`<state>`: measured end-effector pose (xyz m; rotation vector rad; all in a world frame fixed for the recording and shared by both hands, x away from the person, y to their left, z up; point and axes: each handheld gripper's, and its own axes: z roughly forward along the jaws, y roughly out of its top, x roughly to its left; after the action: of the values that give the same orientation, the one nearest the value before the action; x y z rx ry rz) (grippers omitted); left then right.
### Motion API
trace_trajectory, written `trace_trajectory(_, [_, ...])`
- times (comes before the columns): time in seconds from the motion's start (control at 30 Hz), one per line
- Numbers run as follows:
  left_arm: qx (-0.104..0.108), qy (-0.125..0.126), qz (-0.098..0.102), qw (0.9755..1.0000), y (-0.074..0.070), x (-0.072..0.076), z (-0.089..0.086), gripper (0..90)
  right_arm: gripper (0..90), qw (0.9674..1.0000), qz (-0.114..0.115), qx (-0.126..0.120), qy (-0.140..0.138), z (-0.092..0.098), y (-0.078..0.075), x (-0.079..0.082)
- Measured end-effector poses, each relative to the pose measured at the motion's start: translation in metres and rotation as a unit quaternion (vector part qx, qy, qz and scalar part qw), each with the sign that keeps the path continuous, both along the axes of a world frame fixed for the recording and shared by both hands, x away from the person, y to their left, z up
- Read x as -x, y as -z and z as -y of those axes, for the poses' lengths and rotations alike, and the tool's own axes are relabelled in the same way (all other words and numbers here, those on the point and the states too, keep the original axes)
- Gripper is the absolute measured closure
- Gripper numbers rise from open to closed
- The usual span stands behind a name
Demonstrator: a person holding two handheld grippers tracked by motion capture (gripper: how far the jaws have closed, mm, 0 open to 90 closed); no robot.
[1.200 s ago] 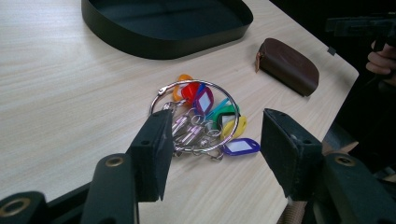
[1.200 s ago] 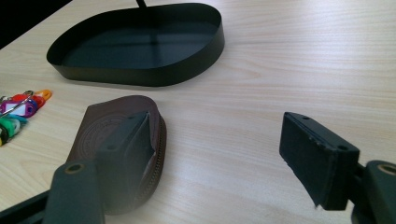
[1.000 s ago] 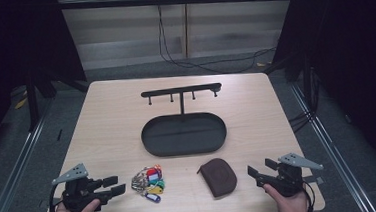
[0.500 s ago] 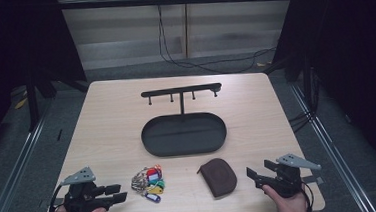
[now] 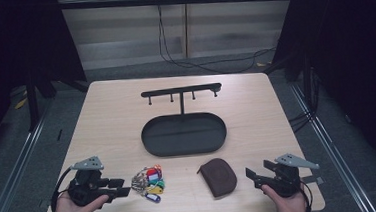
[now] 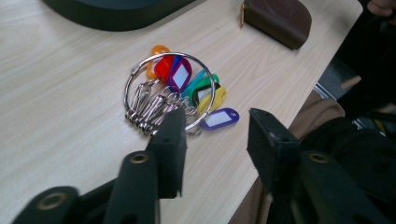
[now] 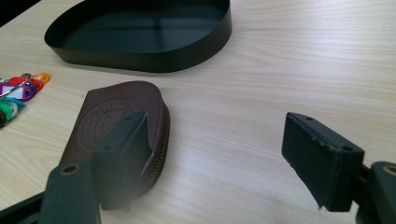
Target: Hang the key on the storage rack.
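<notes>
My left gripper sits at the table's near left edge, jaws half apart and just closing, gripping nothing. The keys lie just beyond its tips on the table. Next comes the pouch, flat, then my right gripper, jaws wide and holding nothing.

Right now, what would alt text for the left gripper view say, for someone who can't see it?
A big metal key ring strung with clips and bright plastic tags lies on a pale wooden table, just beyond the left gripper, whose two black jaws stand apart with nothing between them. A brown zipped pouch lies farther off, beside a black tray's rim.
</notes>
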<state>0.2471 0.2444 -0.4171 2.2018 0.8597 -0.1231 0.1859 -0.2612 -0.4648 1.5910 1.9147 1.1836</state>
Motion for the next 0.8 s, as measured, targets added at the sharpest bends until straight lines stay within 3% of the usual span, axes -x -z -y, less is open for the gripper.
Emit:
trace_trajectory(0.13, [-0.009,0.004,-0.004,0.9999,0.003,-0.007,0.004,56.9,23.5,1.0000,-0.001,0.003,0.001,0.000,0.000,0.000])
trace_trajectory(0.23, [-0.035,0.009,-0.012,0.9993,0.004,-0.012,0.009,58.4,23.5,1.0000,-0.001,0.005,0.004,0.000,0.000,0.000])
trace_trajectory(0.27, [-0.035,0.009,-0.012,0.9993,0.004,-0.012,0.009,58.4,23.5,1.0000,-0.001,0.004,0.003,0.000,0.000,0.000])
trace_trajectory(0.4, [-0.062,0.011,-0.032,0.9975,0.002,-0.018,0.016,58.4,23.5,1.0000,-0.002,0.008,0.003,-0.001,0.001,-0.001])
trace_trajectory(0.7, [-0.068,0.032,-0.054,0.9957,-0.009,-0.027,0.027,53.9,23.3,0.9999,-0.001,0.011,0.001,-0.002,0.001,-0.001])
trace_trajectory(0.8, [-0.088,0.046,-0.055,0.9935,-0.012,-0.031,0.032,54.8,23.2,0.9999,-0.003,0.011,0.001,-0.002,0.001,-0.001])
